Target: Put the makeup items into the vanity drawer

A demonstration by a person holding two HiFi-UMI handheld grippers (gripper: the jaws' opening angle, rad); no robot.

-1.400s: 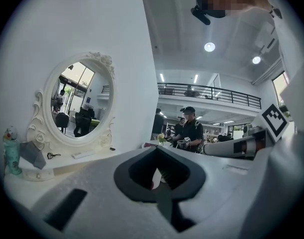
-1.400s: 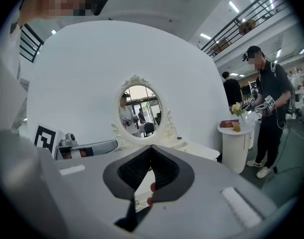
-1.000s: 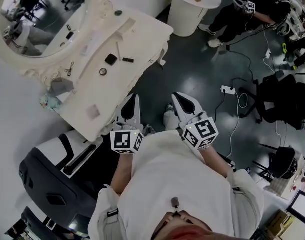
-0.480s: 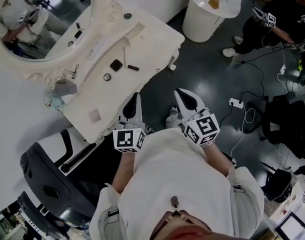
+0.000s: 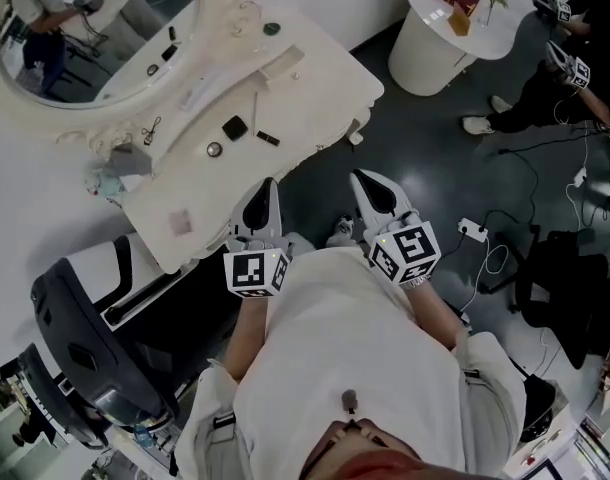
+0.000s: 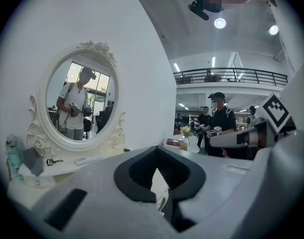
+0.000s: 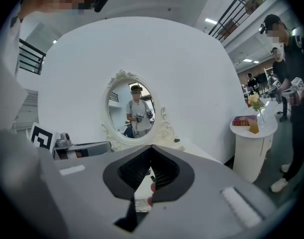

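Makeup items (image 5: 233, 126) in the head view lie mid-tabletop on the vanity (image 5: 325, 78), ahead-left of both grippers; my left gripper (image 5: 268, 188) is nearer than my right gripper (image 5: 361, 178). Left gripper view: jaws closed, empty. Right gripper view: likewise pinched together, empty.

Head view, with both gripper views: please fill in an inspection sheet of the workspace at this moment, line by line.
Surface: white vanity top below an oval mirror; no drawer seen open.
Job's things: black square compact, small black stick and round pot, all lying on the top.
Clutter: scissor-shaped item by the mirror base; pale pink square near the chair-side end.
Grippers: left tool and right tool both shut, empty, held off the vanity's front edge.
Cables: power strip with a white lead on the floor.
Surroundings: round side table; black-and-white chair; another person in dark clothes.
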